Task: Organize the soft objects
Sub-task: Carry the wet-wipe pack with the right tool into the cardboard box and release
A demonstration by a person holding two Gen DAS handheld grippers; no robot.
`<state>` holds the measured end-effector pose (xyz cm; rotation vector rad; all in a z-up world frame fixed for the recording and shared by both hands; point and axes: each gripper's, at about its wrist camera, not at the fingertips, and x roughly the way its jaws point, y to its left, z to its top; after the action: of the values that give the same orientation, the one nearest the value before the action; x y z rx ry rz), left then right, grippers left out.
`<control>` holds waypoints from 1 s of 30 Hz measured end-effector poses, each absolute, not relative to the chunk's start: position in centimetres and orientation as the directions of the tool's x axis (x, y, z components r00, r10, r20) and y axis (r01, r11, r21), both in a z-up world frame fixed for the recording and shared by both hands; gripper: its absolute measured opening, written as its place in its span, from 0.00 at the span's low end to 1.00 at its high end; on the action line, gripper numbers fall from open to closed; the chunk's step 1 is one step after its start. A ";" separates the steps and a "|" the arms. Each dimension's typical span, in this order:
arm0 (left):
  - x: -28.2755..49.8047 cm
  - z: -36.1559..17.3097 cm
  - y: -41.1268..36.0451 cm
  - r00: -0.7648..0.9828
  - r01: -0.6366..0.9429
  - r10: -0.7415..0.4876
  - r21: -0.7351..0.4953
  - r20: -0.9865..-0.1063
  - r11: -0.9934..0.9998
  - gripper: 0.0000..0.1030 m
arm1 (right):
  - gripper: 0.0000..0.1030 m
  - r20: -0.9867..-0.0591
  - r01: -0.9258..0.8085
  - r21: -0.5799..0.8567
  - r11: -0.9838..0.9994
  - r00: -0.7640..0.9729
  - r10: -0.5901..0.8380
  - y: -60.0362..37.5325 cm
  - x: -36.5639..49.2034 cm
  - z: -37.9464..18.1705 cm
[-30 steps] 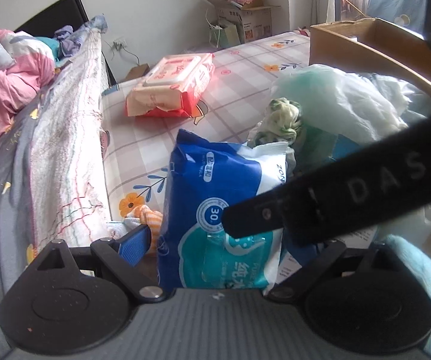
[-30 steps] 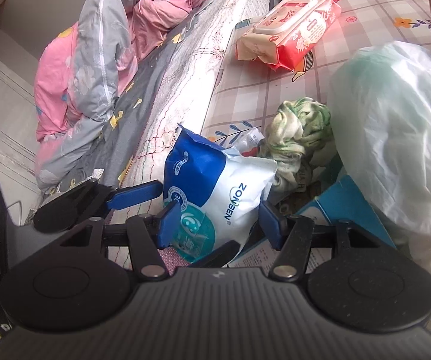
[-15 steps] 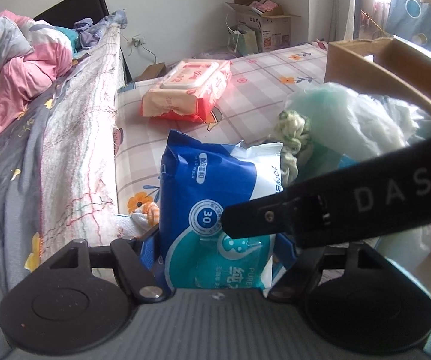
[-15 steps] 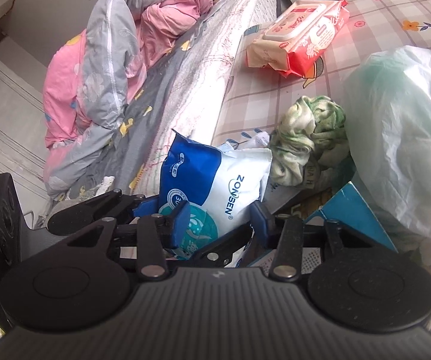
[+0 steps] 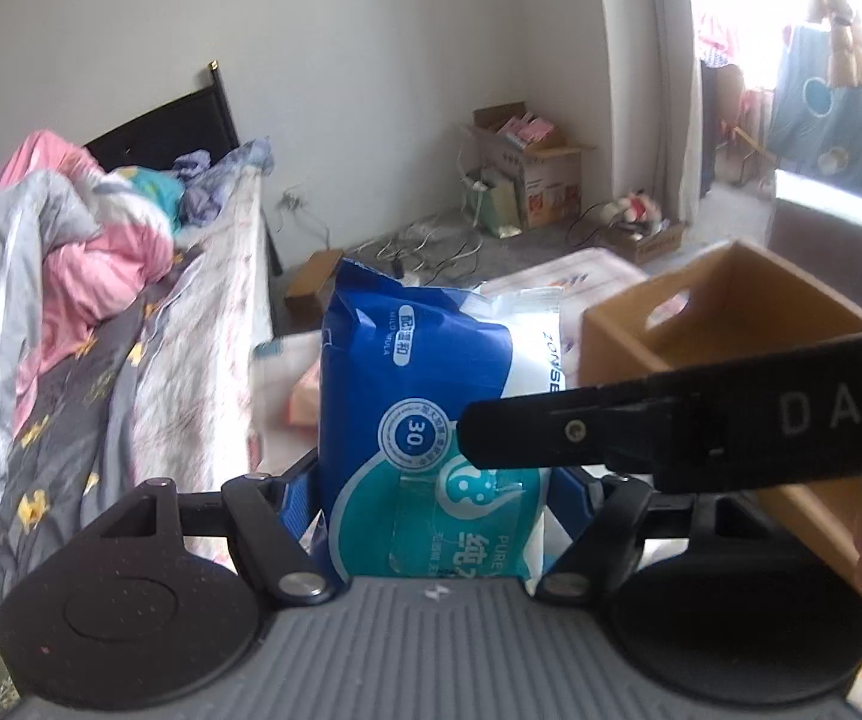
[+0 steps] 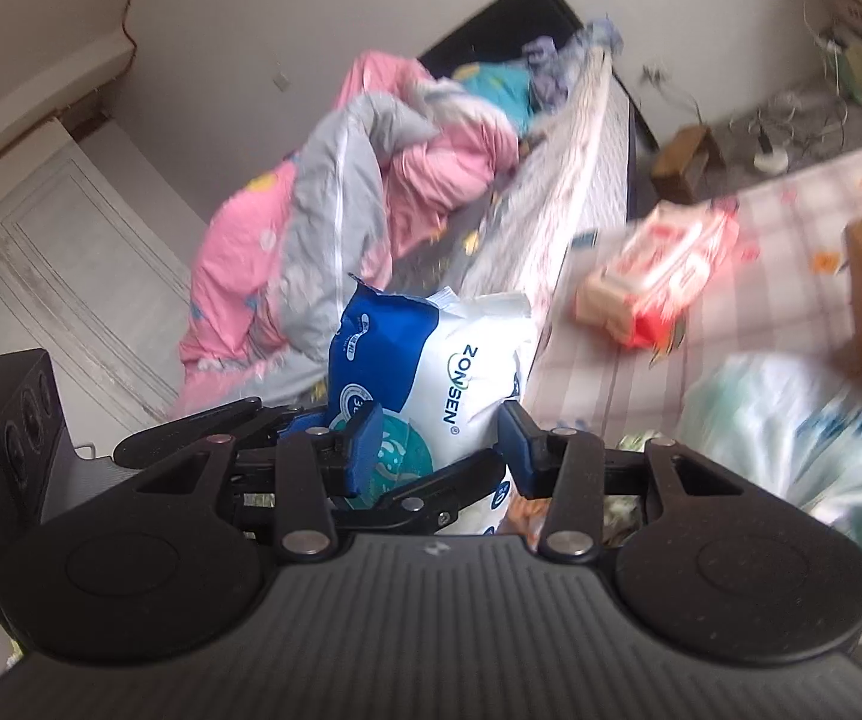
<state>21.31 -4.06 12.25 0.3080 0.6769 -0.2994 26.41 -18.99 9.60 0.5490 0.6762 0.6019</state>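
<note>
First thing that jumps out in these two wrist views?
The blue-and-white soft wipes pack, clamped upright by both the left gripper and the right gripper. Behind it, a rumpled pink-and-grey quilt piles on the bed at left; an open brown cardboard box sits at right.

Wipes pack [image 5: 425, 414]: "30" in a ring, "PURE" at the foot; "ZONSEN" up its white side [image 6: 461, 378]. Right gripper's arm [image 5: 731, 420]: "DAS".

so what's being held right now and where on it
The blue wipes pack, gripped by both: left gripper across its lower end, right gripper near the same end.
</note>
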 end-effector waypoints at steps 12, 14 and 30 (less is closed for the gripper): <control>26.2 10.5 -23.9 0.612 0.589 -0.364 0.099 -0.702 0.802 0.73 | 0.42 -0.431 -0.099 0.681 0.725 0.746 0.507 -40.4 26.1 10.5; 27.3 8.5 -26.8 0.570 0.616 -0.367 0.087 -0.735 0.783 0.73 | 0.42 -0.462 -0.039 0.692 0.721 0.743 0.484 -43.8 26.6 8.9; 33.0 0.0 -29.4 0.509 0.575 -0.203 0.155 -0.837 0.803 0.78 | 0.42 -0.693 0.245 0.695 0.676 0.479 0.539 -50.9 38.5 -9.6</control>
<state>33.01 -29.43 0.03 0.4482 0.9264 -0.4881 38.51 -50.90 -9.60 0.8498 1.0890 0.2083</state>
